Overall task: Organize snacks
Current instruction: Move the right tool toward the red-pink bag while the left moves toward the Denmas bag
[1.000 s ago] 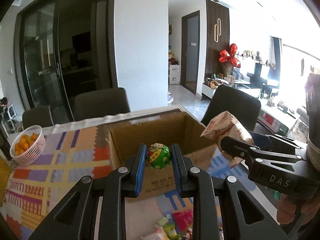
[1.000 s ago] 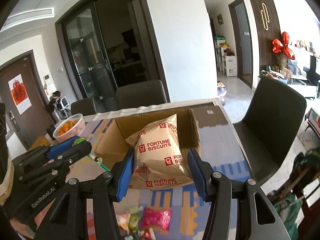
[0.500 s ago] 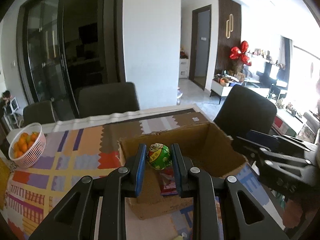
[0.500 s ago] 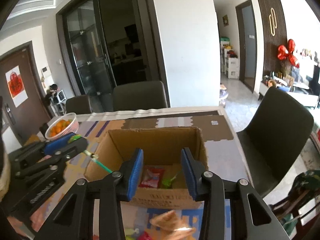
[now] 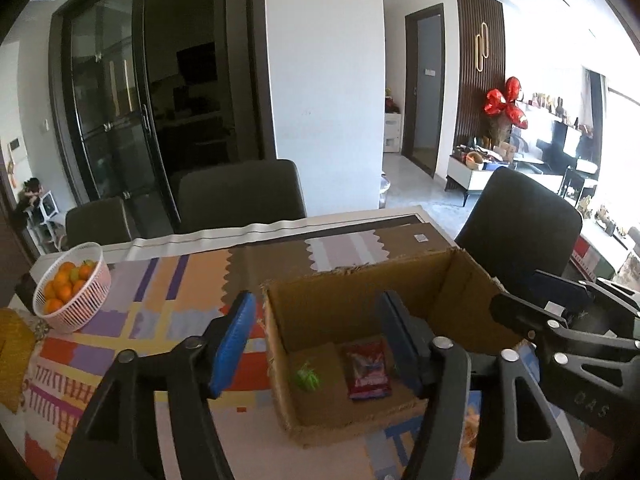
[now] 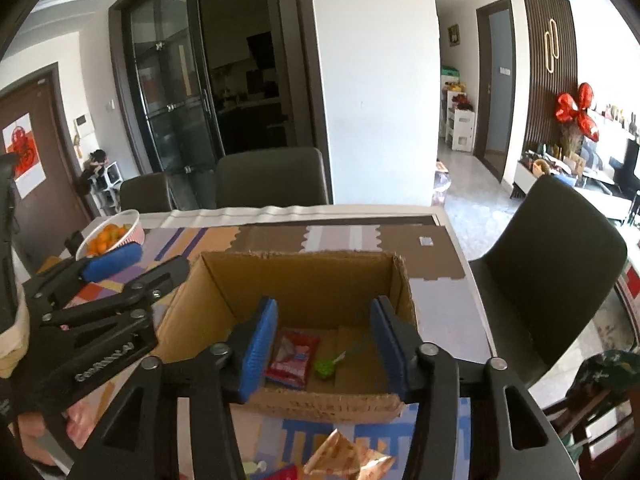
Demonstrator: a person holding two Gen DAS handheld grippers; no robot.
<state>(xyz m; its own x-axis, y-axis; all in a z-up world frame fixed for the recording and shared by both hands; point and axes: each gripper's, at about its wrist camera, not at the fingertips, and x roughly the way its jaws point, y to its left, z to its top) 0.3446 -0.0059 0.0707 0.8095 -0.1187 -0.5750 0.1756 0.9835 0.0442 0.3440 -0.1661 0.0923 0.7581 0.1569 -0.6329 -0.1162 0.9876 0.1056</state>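
An open cardboard box (image 5: pixel 360 276) (image 6: pixel 304 258) stands on the patterned table mat. On its floor lie a green lollipop (image 5: pixel 307 376) (image 6: pixel 325 367) and a red snack packet (image 5: pixel 368 368) (image 6: pixel 292 360). My left gripper (image 5: pixel 316 340) (image 6: pixel 152 264) hovers at the box's near left side; its jaws are opening, with nothing between the pads. My right gripper (image 6: pixel 324 348) (image 5: pixel 520 292) hangs over the box's near wall, its jaws also opening and holding nothing. A tan biscuit bag (image 6: pixel 344 456) lies on the mat in front of the box.
A white basket of oranges (image 5: pixel 72 288) (image 6: pixel 108 236) sits at the table's far left. Dark chairs (image 5: pixel 240 192) stand behind the table and one chair (image 6: pixel 560 248) at its right end. More small snack packets (image 6: pixel 280 472) lie at the near edge.
The left jaws opened and the green lollipop dropped into the box. The right gripper let go of the biscuit bag, which now lies before the box. Both grippers moved towards the box.
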